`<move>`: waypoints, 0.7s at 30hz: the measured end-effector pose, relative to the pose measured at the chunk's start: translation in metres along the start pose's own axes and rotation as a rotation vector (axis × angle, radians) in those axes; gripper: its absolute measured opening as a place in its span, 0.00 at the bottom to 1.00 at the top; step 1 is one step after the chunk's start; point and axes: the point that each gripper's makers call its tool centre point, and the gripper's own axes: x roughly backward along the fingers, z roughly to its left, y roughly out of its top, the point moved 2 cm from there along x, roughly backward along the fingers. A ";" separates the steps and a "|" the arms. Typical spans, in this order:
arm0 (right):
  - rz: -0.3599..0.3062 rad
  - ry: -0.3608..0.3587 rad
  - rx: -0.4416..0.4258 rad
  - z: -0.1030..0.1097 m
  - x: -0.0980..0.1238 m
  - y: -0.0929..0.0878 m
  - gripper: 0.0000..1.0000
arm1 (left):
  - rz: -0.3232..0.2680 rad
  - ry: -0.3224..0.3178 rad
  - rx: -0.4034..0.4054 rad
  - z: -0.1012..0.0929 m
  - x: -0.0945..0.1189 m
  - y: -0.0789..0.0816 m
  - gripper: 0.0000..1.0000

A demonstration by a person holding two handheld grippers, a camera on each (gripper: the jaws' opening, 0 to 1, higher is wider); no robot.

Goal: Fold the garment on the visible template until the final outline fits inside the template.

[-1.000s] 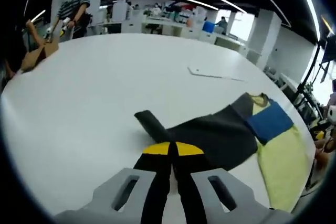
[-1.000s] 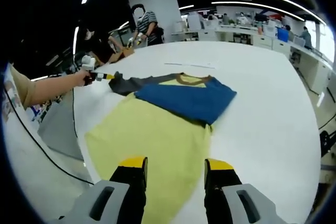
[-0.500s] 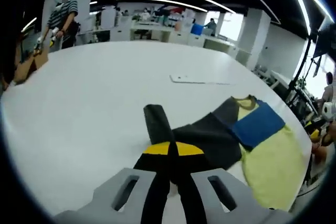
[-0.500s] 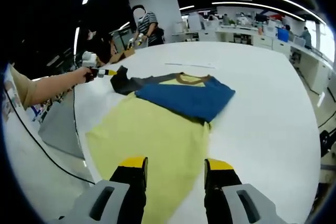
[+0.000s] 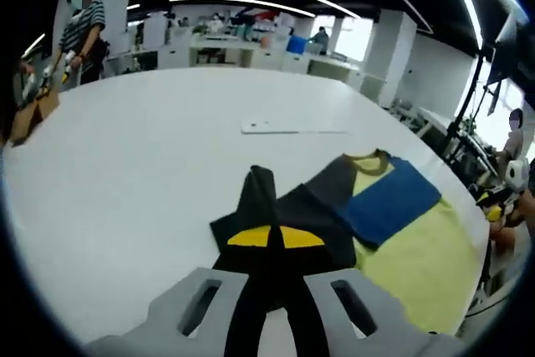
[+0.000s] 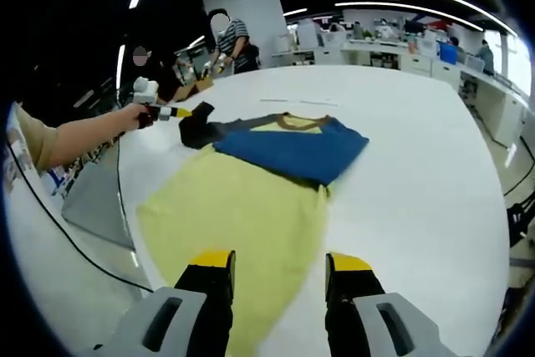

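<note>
On the white desk (image 6: pixel 418 173), left hand-held gripper (image 5: pixel 267 244) clamped on the dark sleeve (image 5: pixel 255 198), shirt (image 6: pixel 251 198) stretching away toward open, nearer right hand-held gripper (image 6: pixel 272 277).

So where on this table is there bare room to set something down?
Bare white table lies beyond the blue sleeve, and between the flat sheet and the far edge. The near side is crowded: yellow shirt, and left gripper clamping the dark sleeve.
</note>
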 end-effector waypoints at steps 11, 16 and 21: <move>-0.004 0.000 -0.002 -0.003 0.004 -0.001 0.39 | 0.063 -0.044 -0.022 -0.029 -0.026 -0.017 0.00; 0.001 0.000 -0.002 -0.004 0.004 -0.004 0.39 | 0.087 -0.062 -0.038 -0.039 -0.035 -0.025 0.00; -0.002 0.001 -0.006 -0.005 0.004 -0.004 0.39 | 0.100 -0.081 -0.058 -0.042 -0.037 -0.028 0.03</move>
